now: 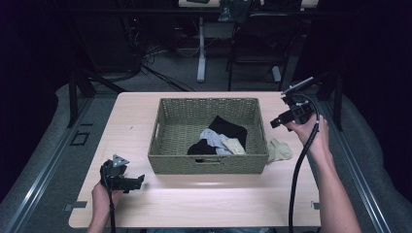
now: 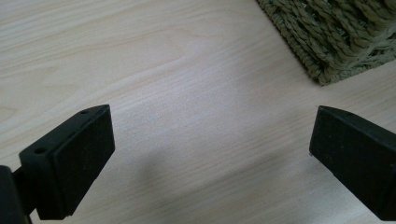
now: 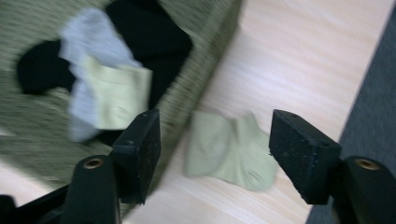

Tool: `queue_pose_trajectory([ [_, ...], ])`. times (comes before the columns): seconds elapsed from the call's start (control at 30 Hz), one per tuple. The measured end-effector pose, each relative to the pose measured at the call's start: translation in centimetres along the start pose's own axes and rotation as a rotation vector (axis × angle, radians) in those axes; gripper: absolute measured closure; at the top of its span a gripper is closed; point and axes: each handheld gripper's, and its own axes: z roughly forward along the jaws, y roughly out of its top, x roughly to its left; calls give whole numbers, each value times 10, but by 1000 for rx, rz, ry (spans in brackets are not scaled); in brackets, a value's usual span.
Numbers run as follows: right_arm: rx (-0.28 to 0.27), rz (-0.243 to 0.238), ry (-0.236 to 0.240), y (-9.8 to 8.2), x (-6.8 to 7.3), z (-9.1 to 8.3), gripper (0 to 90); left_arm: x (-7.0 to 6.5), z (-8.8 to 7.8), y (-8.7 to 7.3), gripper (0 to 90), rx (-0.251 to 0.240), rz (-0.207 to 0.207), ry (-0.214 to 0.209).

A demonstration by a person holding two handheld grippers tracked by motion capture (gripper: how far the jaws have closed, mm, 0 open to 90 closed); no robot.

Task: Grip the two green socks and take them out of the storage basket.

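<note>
Pale sock (image 1: 279, 150) flat on table (image 1: 194, 199), just beside basket (image 1: 209, 164), at its right near corner. Right gripper (image 1: 276, 123) above it, jaws apart, empty; sock below and nearer. Long axis runs across the jaws. Left gripper (image 1: 138, 183) wide open, empty, off basket's left near corner.

Pale green sock (image 3: 231, 149) beside olive woven basket (image 1: 209, 165) on light woodgrain table (image 1: 194, 204)

Pale green sock (image 3: 231, 149) on table (image 3: 299, 60) beside basket (image 3: 205, 88) (blurred); hand-held gripper (image 3: 215, 149) jaws apart.
</note>
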Motion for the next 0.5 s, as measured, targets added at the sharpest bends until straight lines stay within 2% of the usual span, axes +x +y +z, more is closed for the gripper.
queue_pose_trajectory([
  [0.07, -11, -58, 13, 12, 20, -9, 272, 0, 0, 0, 2, -1, 1, 0],
  [0.13, -8, -101, 28, 22, 36, -10, 258, 0, 0, 0, 2, 0, 2, -2],
  [0.17, -8, -101, 28, 22, 36, -10, 258, 0, 0, 0, 2, 0, 2, -2],
  [0.2, -4, -142, 36, 31, 51, -4, 249, 0, 0, 0, 2, 0, 0, -2],
  [0.27, 14, -167, 51, 39, 64, 6, 232, 1, 0, 0, 2, -3, 2, 1],
  [0.33, 24, -180, 55, 42, 70, 13, 230, 1, 0, 0, 2, -4, -2, 1],
  [0.4, 59, -196, 75, 50, 84, 37, 209, 1, -1, -1, 2, -5, -3, 0],
  [0.5, 78, -204, 77, 53, 88, 50, 202, 1, -1, -1, 2, -5, -5, 0],
])
